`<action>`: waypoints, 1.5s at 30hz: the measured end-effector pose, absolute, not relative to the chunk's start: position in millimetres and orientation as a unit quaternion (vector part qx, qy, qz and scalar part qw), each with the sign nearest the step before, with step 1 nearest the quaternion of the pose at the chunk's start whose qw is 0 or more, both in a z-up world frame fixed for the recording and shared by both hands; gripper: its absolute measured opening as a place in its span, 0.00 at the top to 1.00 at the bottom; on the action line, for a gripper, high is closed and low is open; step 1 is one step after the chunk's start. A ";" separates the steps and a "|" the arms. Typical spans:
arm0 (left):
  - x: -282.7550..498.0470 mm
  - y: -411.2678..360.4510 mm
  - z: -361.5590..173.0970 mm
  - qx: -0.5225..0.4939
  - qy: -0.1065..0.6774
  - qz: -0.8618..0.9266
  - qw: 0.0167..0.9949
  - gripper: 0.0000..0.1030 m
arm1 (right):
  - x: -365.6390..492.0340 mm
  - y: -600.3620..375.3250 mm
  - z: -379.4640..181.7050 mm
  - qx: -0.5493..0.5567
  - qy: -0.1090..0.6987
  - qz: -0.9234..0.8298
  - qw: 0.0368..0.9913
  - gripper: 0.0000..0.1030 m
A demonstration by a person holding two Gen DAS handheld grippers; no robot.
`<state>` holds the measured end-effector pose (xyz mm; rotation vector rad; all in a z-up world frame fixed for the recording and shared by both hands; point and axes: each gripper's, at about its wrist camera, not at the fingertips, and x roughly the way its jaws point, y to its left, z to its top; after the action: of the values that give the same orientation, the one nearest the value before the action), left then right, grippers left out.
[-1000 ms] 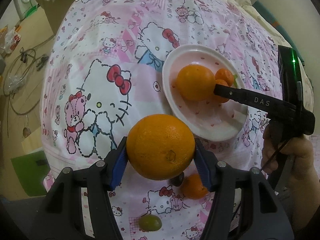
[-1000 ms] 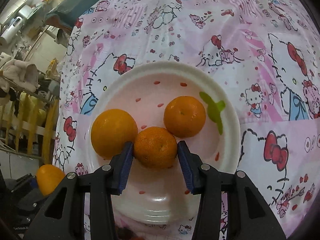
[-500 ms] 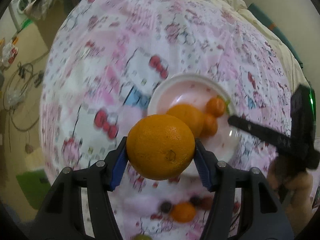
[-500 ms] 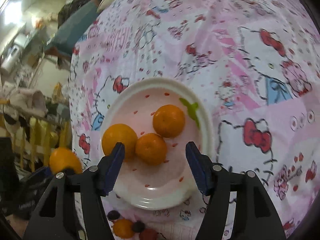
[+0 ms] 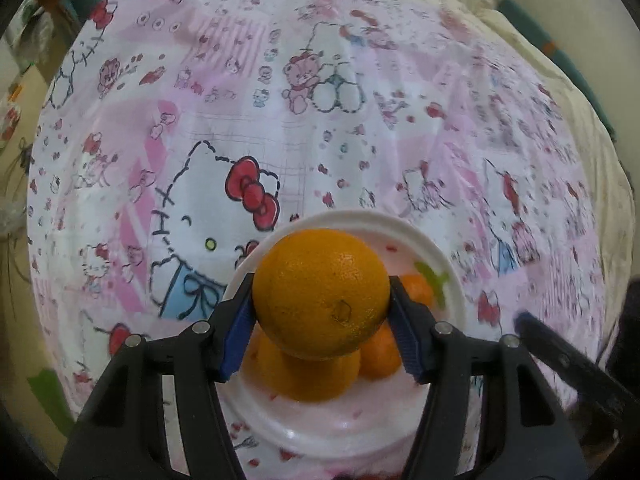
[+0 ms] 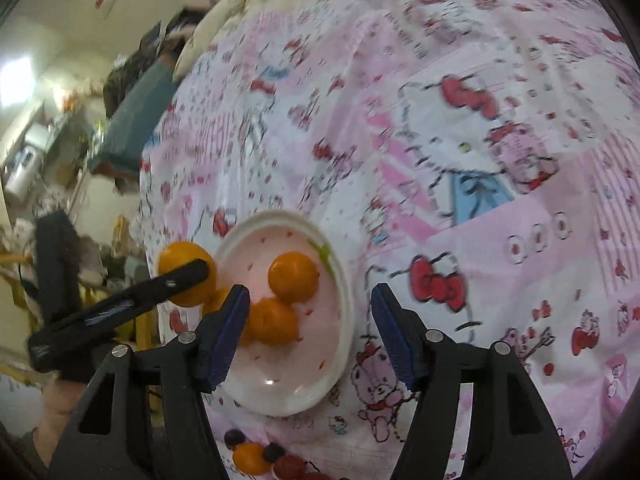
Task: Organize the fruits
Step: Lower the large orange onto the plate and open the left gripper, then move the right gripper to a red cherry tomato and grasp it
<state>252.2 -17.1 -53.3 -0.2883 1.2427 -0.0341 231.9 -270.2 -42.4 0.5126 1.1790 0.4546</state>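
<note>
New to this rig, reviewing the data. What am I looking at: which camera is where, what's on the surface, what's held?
There is no robot arm. A person carries a hand-held two-finger gripper in each hand, and each has a fisheye camera looking along its fingers.

In the left wrist view, the left gripper clamps a large round orange above a white round plate with red specks.

In the right wrist view, the right gripper holds nothing: its jaws have just been opening and stand empty over the plate edge. Small oranges lie on the plate.

Everything sits on a pink and white cartoon-cat printed cloth. Near the bottom edge lie another small orange fruit and some dark berries.
</note>
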 end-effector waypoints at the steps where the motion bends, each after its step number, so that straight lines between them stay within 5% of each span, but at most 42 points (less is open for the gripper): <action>1: 255.2 -18.9 -56.4 -0.137 0.581 -0.018 0.802 0.44 | 232.7 -274.3 -42.5 0.245 0.544 0.211 0.774 0.36; 17: 269.2 -40.3 -81.5 -0.094 0.602 -0.028 0.792 0.42 | 232.7 -281.3 -45.5 0.237 0.549 0.201 0.776 0.36; 22: 265.7 -41.2 -78.1 -0.086 0.594 -0.029 0.799 0.13 | 233.0 -278.3 -46.8 0.233 0.552 0.201 0.776 0.36; 45: 173.6 -0.9 -5.8 -0.090 0.549 -0.010 0.831 0.13 | 201.2 -253.0 -23.2 0.186 0.537 0.220 0.793 0.36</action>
<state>173.6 -0.9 -5.8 -0.1900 1.1646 -0.0215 201.2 -253.0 -23.2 0.4009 1.1559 0.4721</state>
